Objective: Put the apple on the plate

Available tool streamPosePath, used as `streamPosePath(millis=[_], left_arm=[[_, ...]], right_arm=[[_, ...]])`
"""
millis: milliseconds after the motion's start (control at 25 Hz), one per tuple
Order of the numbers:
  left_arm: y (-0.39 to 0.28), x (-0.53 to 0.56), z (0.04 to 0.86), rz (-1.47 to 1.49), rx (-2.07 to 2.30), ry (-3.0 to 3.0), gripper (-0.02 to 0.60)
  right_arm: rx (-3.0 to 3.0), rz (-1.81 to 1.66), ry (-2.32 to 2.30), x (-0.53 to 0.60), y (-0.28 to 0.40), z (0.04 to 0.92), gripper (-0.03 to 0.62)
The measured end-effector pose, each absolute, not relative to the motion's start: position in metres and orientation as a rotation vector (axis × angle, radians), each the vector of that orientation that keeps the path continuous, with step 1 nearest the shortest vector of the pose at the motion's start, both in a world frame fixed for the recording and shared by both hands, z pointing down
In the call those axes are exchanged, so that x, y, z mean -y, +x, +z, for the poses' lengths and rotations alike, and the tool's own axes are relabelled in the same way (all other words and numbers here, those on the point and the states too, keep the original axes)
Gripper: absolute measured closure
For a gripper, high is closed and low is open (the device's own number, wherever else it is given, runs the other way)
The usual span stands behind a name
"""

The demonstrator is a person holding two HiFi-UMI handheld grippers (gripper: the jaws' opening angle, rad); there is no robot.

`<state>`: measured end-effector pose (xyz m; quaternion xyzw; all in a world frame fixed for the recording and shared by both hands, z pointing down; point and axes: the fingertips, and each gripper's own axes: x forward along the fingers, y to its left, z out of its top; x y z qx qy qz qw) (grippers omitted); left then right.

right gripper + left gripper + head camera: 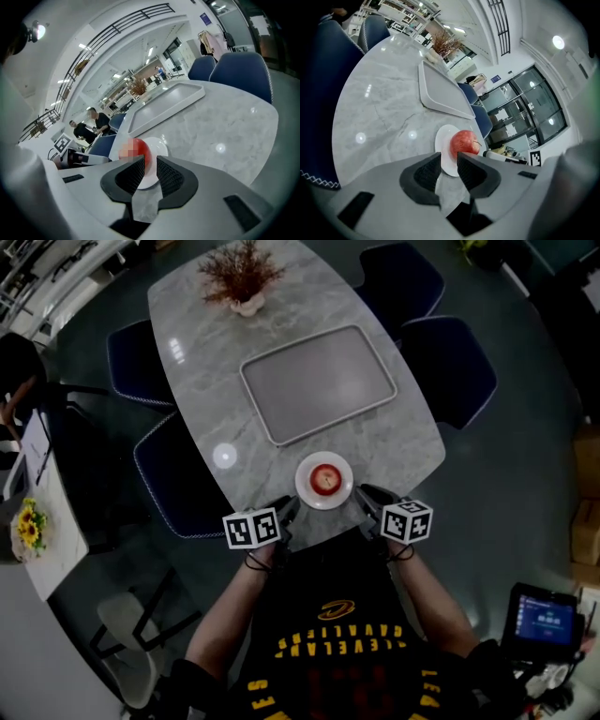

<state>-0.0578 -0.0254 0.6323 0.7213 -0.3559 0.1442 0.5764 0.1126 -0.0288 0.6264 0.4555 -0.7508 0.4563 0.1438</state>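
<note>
Marble-grey table [197, 381] fills the head view, with a broad empty tray [319, 382] lying across its middle. Between the tray and the near edge sits a small white plate [305, 487]. The red apple [325, 479] rests on the middle of that plate, upright, stem up.

The left gripper [449, 161] hangs at the table's near edge just left of the plate, its jaws parted by a narrow gap with only plate and tabletop showing through; it grasps nothing. The right gripper [151, 161] mirrors it just right of the plate, likewise released and empty, the apple beyond its tips and not touched.

Judging from this, the placing step looks done: the apple is on the plate and both claws are free. The next move seems to call only for drawing both grippers clear without nudging the plate.
</note>
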Motion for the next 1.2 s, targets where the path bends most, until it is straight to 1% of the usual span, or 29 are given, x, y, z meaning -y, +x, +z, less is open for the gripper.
streamPosePath(millis=[280,480,640,920,960,1000,1040,1160,1200], left_arm=[[-0.054,0.039,0.662,0.313,0.855,1.559,0.486],[-0.040,0.052,0.675,0.307,0.855,1.509,0.486],[-0.042,0.045,0.675,0.307,0.823,1.500,0.486],[-0.034,0.036,0.684,0.339,0.781,1.472,0.488],[-0.035,0.035,0.683,0.341,0.778,1.472,0.488],[-0.036,0.035,0.683,0.343,0.775,1.471,0.488],[-0.036,0.034,0.683,0.343,0.773,1.470,0.488],[-0.039,0.034,0.686,0.330,0.777,1.449,0.541],[-0.039,0.034,0.687,0.320,0.777,1.439,0.546]], right_arm=[[2.085,1.440,1.216,0.049,0.110,0.660,0.514],[2.037,1.564,1.127,0.067,0.123,0.679,0.513],[2.015,1.639,1.048,0.061,0.113,0.682,0.514],[2.027,1.672,0.941,0.057,0.104,0.685,0.514],[2.029,1.678,0.940,0.057,0.104,0.685,0.519],[2.030,1.685,0.943,0.057,0.104,0.685,0.551],[2.030,1.697,0.945,0.056,0.104,0.686,0.556],[2.025,1.753,0.942,0.055,0.105,0.688,0.557],[2.026,1.767,0.940,0.056,0.105,0.688,0.557]])
